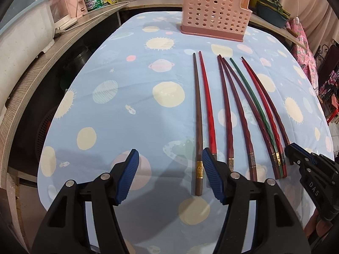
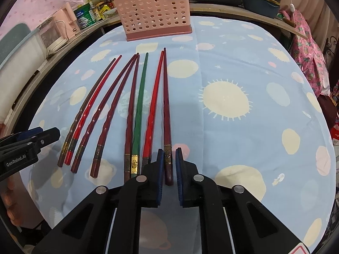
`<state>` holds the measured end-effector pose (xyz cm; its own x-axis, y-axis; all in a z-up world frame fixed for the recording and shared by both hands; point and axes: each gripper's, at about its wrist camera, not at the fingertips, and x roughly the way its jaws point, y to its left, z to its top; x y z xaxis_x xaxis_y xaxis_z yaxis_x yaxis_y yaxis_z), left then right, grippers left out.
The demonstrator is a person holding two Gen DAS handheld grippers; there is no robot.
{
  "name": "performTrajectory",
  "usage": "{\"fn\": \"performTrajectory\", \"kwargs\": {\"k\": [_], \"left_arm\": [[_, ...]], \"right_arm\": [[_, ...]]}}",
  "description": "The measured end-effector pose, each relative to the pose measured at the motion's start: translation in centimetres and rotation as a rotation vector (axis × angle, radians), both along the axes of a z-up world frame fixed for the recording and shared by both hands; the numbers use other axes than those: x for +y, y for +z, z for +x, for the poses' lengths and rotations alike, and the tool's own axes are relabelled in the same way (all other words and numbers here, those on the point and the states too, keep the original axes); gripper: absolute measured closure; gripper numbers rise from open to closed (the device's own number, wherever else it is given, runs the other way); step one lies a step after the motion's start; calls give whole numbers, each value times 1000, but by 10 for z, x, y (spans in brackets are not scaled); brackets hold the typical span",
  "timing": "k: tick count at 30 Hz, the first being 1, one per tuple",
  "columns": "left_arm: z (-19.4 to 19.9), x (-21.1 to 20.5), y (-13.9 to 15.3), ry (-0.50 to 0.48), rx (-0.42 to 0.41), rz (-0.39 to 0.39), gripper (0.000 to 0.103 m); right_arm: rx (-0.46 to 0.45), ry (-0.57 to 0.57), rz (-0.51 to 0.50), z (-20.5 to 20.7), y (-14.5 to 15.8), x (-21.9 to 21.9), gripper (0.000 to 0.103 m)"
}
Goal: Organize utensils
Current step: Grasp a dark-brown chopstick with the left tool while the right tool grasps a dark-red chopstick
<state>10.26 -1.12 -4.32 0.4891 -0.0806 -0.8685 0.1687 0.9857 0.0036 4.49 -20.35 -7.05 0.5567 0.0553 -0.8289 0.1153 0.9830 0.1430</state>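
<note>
Kitchen clutter rings a table point(image 2: 243, 152) under a planet-print cloth, where eight chopsticks lie fanned near its near edge, tips toward a pink perforated holder point(image 2: 155, 17) at the far edge. The right gripper point(image 2: 169, 165) has closed almost fully around the gilt-banded butt of the rightmost dark chopstick point(image 2: 167, 127), while the left gripper point(image 1: 170, 175) hovers half open and empty beside the brown chopstick point(image 1: 197, 131). These sticks look light, stiff and lacquer-slick, so a grip on the thick faceted butt end seems safest against twisting or slipping
</note>
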Motion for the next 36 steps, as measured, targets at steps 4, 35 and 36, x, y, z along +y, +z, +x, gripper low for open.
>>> {"fn": "performTrajectory", "kwargs": {"k": [4, 35, 36], "left_arm": [[-2, -2, -3, -9, 12, -7, 44], [-1, 9, -17, -9, 71, -53, 93], [-2, 9, -16, -8, 74, -57, 93]], "right_arm": [[0, -5, 8, -1, 0, -2, 96], [2, -7, 16, -1, 0, -4, 96], [3, -7, 15, -1, 0, -4, 96]]}}
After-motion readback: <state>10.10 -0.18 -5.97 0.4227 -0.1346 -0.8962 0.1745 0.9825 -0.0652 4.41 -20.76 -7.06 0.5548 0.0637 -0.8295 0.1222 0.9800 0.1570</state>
